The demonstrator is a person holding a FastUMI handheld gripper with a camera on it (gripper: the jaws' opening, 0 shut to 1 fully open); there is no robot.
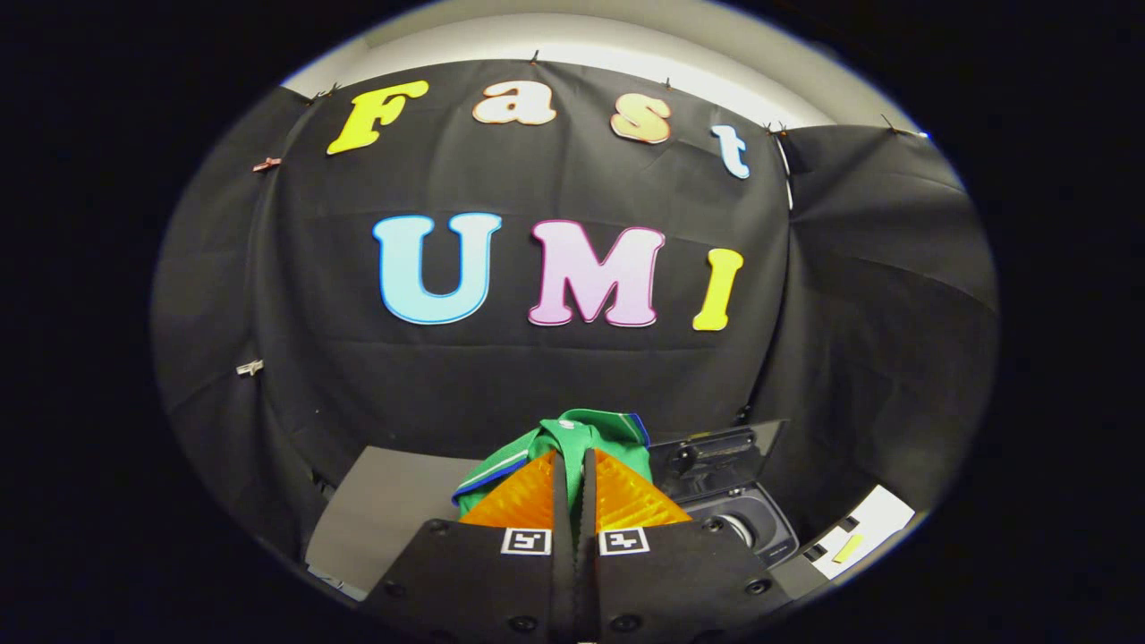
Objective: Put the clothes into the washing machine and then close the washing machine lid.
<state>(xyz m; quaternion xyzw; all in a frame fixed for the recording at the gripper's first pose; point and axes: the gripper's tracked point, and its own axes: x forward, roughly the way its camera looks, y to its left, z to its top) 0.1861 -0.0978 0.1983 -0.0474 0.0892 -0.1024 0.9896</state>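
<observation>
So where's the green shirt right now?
In the gripper view, the green cloth shirt with blue-and-white trim is pinched between the gripper's closed jaws, held up in front of the black booth wall, with the open dark washing machine just to its right and lower.

We see the gripper with its fingers drawn nearly together, both pressing on a green garment with blue-and-white trim. The garment bunches above and around the fingertips, raised over a grey table. Just beyond the fingers, to their right, sits the washer, its dark lid standing upright and open. Black cloth forms the wall behind.
</observation>
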